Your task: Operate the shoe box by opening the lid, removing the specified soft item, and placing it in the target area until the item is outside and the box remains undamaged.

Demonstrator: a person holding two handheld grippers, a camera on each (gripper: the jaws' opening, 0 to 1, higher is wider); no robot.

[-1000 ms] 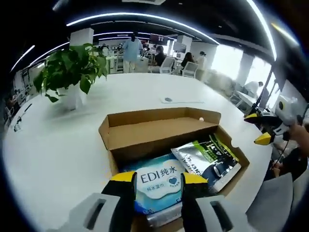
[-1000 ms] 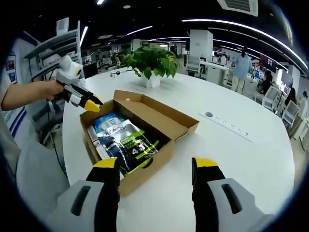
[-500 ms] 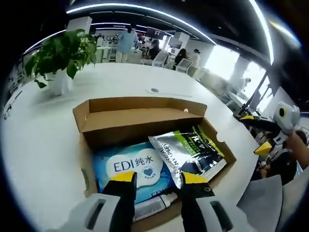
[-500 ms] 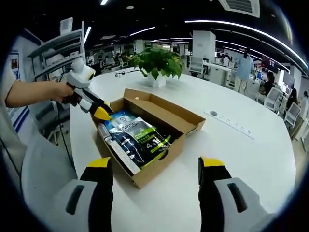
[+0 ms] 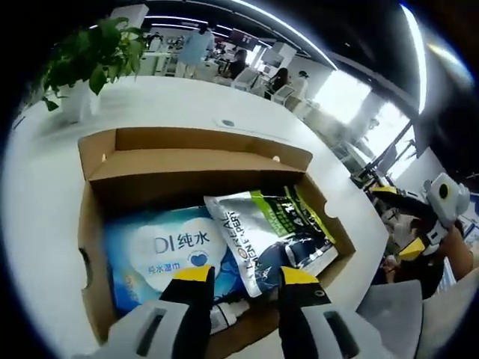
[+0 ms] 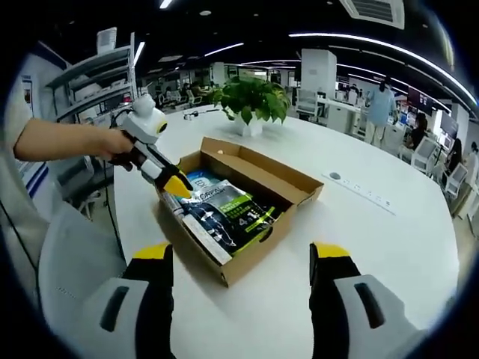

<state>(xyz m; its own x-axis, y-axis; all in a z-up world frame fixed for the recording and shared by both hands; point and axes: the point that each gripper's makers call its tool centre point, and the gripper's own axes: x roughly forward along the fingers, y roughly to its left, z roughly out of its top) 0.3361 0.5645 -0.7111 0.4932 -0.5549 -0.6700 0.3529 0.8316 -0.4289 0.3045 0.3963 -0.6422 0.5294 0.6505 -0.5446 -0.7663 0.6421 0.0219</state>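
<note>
The shoe box [image 5: 97, 164] sat open on the bench [image 6: 389, 239]. The left gripper [image 5: 241, 278], jaws parted, hovered over the silver-green pouch [image 5: 269, 235]; the right gripper [image 6: 243, 258] waited open. Pinching one pouch corner and lifting straight up would likely spare the cardboard walls.

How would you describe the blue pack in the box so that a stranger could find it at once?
Start at the round white table and find the open cardboard box near its edge. Inside lie two soft packs side by side, overlapping. Yours is the blue pack with a white cloud shape and a small heart, not the silver, green and black pouch beside it.
</note>
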